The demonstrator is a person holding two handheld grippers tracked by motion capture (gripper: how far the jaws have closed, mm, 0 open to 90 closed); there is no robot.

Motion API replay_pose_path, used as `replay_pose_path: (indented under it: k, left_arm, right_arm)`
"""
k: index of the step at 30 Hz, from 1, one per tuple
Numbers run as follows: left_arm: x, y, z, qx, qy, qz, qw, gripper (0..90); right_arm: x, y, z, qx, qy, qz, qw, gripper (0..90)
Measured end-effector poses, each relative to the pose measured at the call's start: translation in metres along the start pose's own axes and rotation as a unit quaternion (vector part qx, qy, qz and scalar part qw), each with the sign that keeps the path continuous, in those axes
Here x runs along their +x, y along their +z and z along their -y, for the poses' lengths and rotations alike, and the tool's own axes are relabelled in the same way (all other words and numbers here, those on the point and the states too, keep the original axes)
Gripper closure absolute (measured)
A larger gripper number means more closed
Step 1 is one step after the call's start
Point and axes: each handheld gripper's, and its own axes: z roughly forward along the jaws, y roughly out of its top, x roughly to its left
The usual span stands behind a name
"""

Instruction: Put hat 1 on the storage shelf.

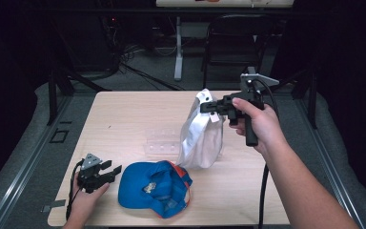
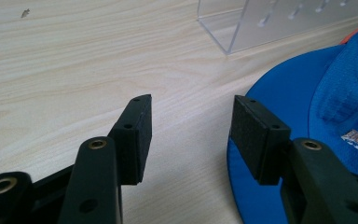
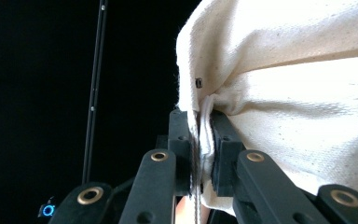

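Now, right gripper (image 1: 205,107): fingers pinch the white cap (image 1: 201,136), right of middle, hanging onto the desk (image 1: 124,114).
Left gripper (image 1: 116,170): lower left, fingers wide, beside the blue cap (image 1: 155,188).

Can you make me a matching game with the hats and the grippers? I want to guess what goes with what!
Things:
1. white hat
2. blue hat
3. left gripper
4. clear stand

States:
A. open, near the table's front left corner
B. lying flat on the table
C. pinched by the right gripper, hanging down
D. see-through, in the middle of the table

Pairs: 1-C, 2-B, 3-A, 4-D
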Motion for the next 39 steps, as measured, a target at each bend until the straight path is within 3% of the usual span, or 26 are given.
replay_pose_path:
  k: [12,19,24,39]
  left_arm:
    - [0.001,0.0,-0.001,0.007,0.005,0.004,1.0,49.1]
    - [-0.001,0.001,-0.001,0.002,0.004,0.005,1.0,49.2]
    - [-0.002,0.001,-0.002,0.01,0.012,0.007,0.9999,49.2]
    - [-0.012,0.003,-0.006,0.006,0.03,0.01,0.9995,49.2]
  right_arm:
    - [0.013,0.028,-0.028,0.004,-0.014,0.018,0.9997,81.5]
    - [0.013,0.043,-0.039,0.013,-0.016,0.03,0.9993,81.5]
    - [0.014,0.055,-0.048,0.016,-0.017,0.034,0.9992,81.5]
    - [0.01,0.08,-0.065,0.03,-0.01,0.044,0.9985,81.5]
